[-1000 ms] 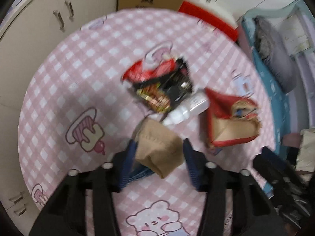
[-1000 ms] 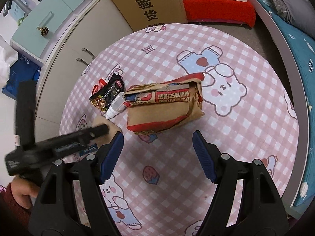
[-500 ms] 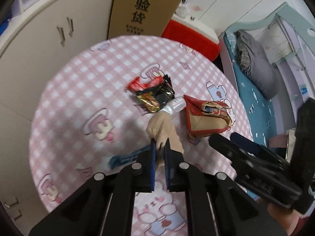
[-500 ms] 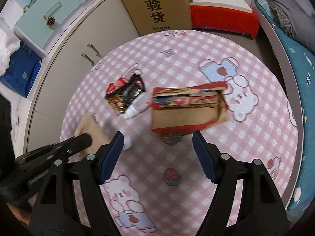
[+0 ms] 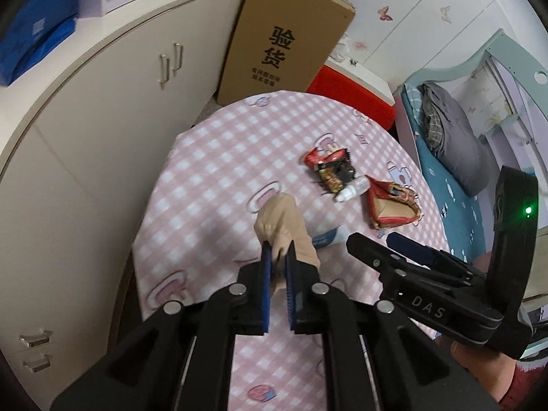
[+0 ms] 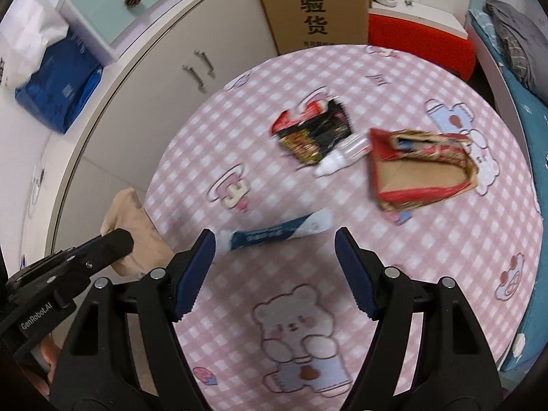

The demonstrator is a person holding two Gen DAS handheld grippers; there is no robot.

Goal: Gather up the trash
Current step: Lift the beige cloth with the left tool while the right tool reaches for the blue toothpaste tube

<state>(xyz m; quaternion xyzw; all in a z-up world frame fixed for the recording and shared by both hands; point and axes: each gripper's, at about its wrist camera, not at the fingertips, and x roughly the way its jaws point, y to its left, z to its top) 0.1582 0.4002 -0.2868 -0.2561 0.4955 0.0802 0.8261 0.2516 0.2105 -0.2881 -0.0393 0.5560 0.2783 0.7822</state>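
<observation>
Tabletop [image 6: 411,274]: round, carrying a pink checked cloth with cartoon prints; trash is lying across its far half.

Left gripper [image 5: 278,267]: fingers [image 5: 265,284] are standing almost fully closed, pinching a crumpled tan paper bag [image 5: 284,222]. In the right wrist view the bag [image 6: 133,226] is hanging clear of the tabletop, beyond its left edge, with the left gripper [image 6: 116,239] clamped on its lower part.

Right gripper [image 6: 275,267]: fingers [image 6: 193,274] are standing wide apart, gripping nothing, hovering over the tabletop. The same gripper [image 5: 404,257] is showing at the right of the left wrist view, with a hand [image 5: 479,366] in a dark red sleeve below it.

Tube [image 6: 274,234]: white and blue, lying flat on the tabletop just beyond the right fingertips, lined up with the gap between them but not touched.

Wrappers [image 6: 313,133]: red and black snack packets, lying in a heap near the tabletop's centre.

Bottle [image 6: 342,156]: small, white, lying on its side, touching the wrappers.

Carton [image 6: 421,171]: red and brown, crushed, open side up, lying just right of the bottle.

Box [image 6: 308,7]: tall brown cardboard, printed with black characters, standing beyond the tabletop against cream cabinets [image 6: 191,44].

Bed [image 5: 452,178]: teal cover, grey bundle on it, running along the right.
</observation>
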